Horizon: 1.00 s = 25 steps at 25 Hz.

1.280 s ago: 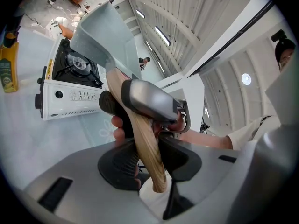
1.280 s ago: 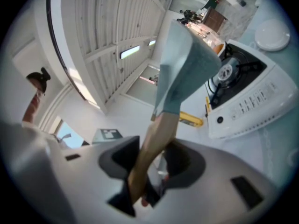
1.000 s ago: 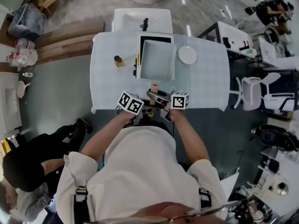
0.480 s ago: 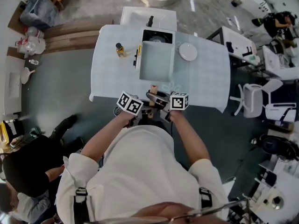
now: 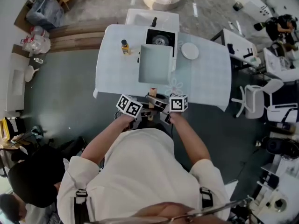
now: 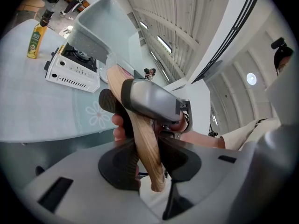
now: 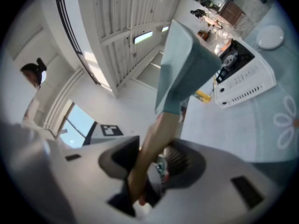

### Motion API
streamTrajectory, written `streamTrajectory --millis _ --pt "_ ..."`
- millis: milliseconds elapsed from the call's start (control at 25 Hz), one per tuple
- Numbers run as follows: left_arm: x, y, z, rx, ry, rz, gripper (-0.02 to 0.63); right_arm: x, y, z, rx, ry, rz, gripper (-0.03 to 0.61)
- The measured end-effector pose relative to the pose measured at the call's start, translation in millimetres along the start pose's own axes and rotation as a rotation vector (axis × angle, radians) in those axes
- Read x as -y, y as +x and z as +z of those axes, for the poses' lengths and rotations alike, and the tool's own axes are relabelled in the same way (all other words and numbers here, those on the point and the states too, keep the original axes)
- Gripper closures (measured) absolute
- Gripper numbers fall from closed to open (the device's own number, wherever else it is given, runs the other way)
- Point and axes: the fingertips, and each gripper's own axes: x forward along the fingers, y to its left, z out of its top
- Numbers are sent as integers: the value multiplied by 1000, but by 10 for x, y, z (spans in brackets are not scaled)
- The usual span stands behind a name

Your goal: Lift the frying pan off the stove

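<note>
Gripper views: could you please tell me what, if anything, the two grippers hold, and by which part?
Both the left gripper and the right gripper are shut on the wooden handle of the frying pan.

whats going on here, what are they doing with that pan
A person holds a gripper in each hand. Both the left gripper and the right gripper are clamped on the wooden handle of a pale blue-green square frying pan. The pan is held in the air, clear of the white portable gas stove, whose burner shows beyond it. A small yellow oil bottle and a round white plate sit on the table on either side of the stove.
</note>
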Motion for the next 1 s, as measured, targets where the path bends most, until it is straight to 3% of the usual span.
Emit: streamTrajectory --millis 560,1000 --pt "138 -636 -351 -95 67 -32 468 -394 412 -233 126 -11 -17 397" --pt "177 -867 -534 -155 120 -57 469 -544 578 -376 164 -46 -42 397"
